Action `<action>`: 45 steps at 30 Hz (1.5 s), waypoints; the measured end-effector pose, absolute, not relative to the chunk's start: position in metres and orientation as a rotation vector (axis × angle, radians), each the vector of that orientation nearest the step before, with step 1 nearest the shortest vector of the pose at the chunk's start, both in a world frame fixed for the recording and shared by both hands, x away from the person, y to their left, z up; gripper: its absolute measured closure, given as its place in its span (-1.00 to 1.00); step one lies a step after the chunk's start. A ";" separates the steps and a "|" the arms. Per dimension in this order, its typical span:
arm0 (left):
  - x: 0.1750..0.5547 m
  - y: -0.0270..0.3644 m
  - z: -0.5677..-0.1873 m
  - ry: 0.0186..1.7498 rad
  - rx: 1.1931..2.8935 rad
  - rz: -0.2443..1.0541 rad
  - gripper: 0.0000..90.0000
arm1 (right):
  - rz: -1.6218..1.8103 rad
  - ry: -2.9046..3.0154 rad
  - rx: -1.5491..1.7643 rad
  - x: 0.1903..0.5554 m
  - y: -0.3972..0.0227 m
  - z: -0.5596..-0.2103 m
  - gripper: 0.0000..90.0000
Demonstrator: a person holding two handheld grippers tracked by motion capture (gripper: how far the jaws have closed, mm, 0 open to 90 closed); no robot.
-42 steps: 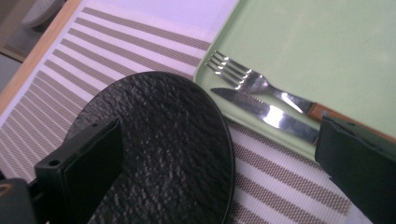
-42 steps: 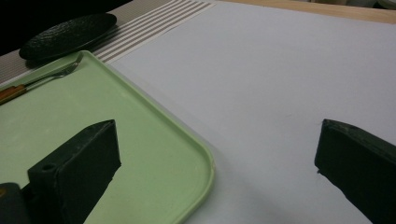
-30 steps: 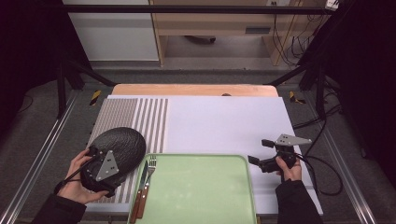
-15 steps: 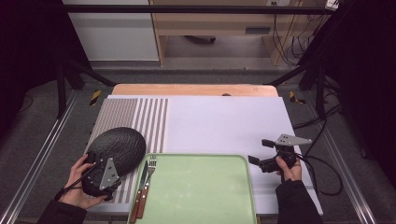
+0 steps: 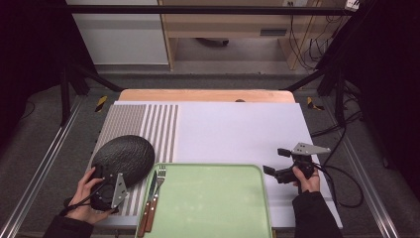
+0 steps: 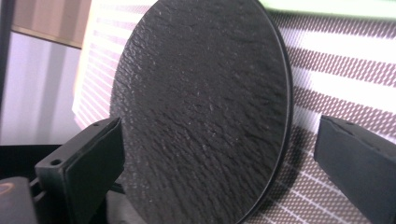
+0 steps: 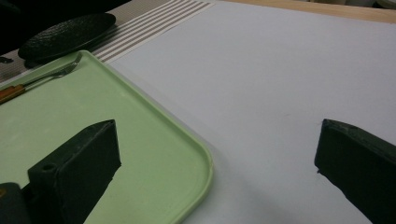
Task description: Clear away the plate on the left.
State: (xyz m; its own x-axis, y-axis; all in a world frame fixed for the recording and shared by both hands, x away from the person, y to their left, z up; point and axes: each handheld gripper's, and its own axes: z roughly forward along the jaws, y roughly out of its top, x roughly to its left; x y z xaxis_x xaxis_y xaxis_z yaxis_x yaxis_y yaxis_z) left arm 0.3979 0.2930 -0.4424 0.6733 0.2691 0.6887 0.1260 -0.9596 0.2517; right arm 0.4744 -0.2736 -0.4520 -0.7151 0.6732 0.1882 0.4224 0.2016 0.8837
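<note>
While the left gripper (image 5: 110, 186) sits at about 7 o'clock on the counter (image 5: 237, 129), its fingers (image 6: 88, 163) stand spread on either side of the near edge of a black plate (image 5: 124, 157), not touching it as far as the left gripper view shows. Plate: round, rough dark surface, lying on a striped mat (image 5: 148, 124) at roughly 8 o'clock, just beside the top left corner of a green tray (image 5: 208, 198). In the left gripper view the plate (image 6: 201, 107) reaches down between the two fingers, mat stripes visible behind it.

Tray: near edge of counter, 6 o'clock. A fork (image 5: 157, 188) and a knife (image 5: 147, 201), both with wooden handles, lie side by side along the tray's left rim, tips pointing toward 12 o'clock.

Right gripper (image 5: 271, 173): held at about 4 o'clock, just right of the tray, over the white sheet (image 5: 247, 124). Fingers (image 7: 79, 163) spread wide, nothing between them; the right gripper view looks across the tray's corner (image 7: 201, 163) toward the plate (image 7: 70, 32) far off.
</note>
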 end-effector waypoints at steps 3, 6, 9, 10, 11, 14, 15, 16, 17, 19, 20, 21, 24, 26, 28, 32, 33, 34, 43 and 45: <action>0.397 0.293 -0.445 0.295 2.724 1.182 -0.91 | 1.527 2.234 1.046 0.474 -0.274 -0.452 -0.99; 0.396 0.293 -0.448 0.259 2.733 1.230 -0.85 | 1.528 2.233 1.046 0.474 -0.274 -0.452 -0.99; 0.396 0.293 -0.452 0.239 2.744 1.269 -0.77 | 1.527 2.234 1.044 0.474 -0.274 -0.451 -0.99; 0.396 0.293 -0.453 0.238 2.749 1.274 -0.75 | 1.527 2.233 1.044 0.474 -0.274 -0.451 -0.99; 0.396 0.293 -0.454 0.234 2.752 1.285 -0.73 | 1.527 2.233 1.045 0.474 -0.274 -0.451 -0.99; 0.396 0.294 -0.457 0.219 2.764 1.312 -0.67 | 1.527 2.233 1.045 0.474 -0.274 -0.452 -0.99; 0.395 0.294 -0.458 0.210 2.762 1.327 -0.66 | 1.527 2.234 1.044 0.474 -0.274 -0.452 -0.99; 0.395 0.294 -0.458 0.204 2.763 1.329 -0.63 | 1.524 2.235 1.046 0.474 -0.274 -0.452 -0.99; 0.395 0.294 -0.459 0.196 2.765 1.335 -0.59 | 1.525 2.235 1.046 0.474 -0.274 -0.452 -0.99; 0.395 0.293 -0.460 0.182 2.765 1.350 -0.53 | 1.525 2.235 1.046 0.474 -0.274 -0.452 -0.99; 0.394 0.293 -0.461 0.176 2.768 1.355 -0.49 | 1.525 2.235 1.046 0.474 -0.274 -0.452 -0.99; 0.394 0.293 -0.462 0.172 2.766 1.361 -0.46 | 1.525 2.235 1.046 0.474 -0.274 -0.452 -0.99; 0.393 0.293 -0.465 0.155 2.775 1.374 -0.36 | 1.524 2.236 1.045 0.474 -0.274 -0.452 -0.99; 0.393 0.293 -0.467 0.143 2.786 1.382 -0.30 | 1.523 2.236 1.045 0.474 -0.274 -0.452 -0.99; 0.393 0.294 -0.469 0.142 2.787 1.391 -0.24 | 1.523 2.237 1.044 0.474 -0.274 -0.452 -0.99; 0.392 0.293 -0.473 0.124 2.781 1.401 -0.08 | 1.523 2.236 1.045 0.474 -0.274 -0.452 -0.99; 0.391 0.293 -0.474 0.119 2.781 1.404 -0.04 | 1.523 2.236 1.044 0.474 -0.274 -0.452 -0.99; 0.391 0.293 -0.475 0.123 2.782 1.404 -0.01 | 1.523 2.236 1.045 0.474 -0.273 -0.452 -0.99; 0.386 0.291 -0.484 0.128 2.770 1.428 0.37 | 1.524 2.235 1.045 0.474 -0.274 -0.451 -0.99; 0.385 0.290 -0.487 0.099 2.771 1.456 0.42 | 1.524 2.236 1.045 0.474 -0.273 -0.452 -0.99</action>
